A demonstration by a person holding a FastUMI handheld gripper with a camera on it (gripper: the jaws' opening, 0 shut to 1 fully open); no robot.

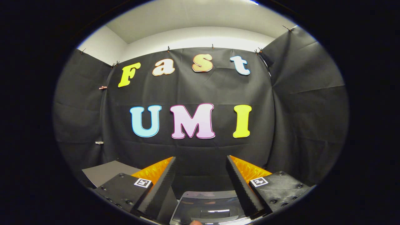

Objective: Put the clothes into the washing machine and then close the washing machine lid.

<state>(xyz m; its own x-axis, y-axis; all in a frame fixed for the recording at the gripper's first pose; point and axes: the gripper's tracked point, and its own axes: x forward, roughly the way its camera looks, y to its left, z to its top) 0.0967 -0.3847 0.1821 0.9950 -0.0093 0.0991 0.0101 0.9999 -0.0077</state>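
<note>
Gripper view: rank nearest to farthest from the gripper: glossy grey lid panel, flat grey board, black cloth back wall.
Gripper is open, nothing between its fingers.
1. Glossy grey lid panel: low between the fingers, just ahead.
2. Flat grey board: beyond the left finger, off to that side.
3. Black cloth back wall: straight ahead, well beyond both.

A grey board [104, 172] leans beside black cloth wall [300, 103].

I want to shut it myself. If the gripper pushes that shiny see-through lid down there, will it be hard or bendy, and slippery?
The lid, low between the open gripper's fingers, looks like stiff clear plastic or glass, so it would probably hold its shape. Its glossy face throws back light, so the fingers may slide on it. Weight cannot be told from here.
</note>
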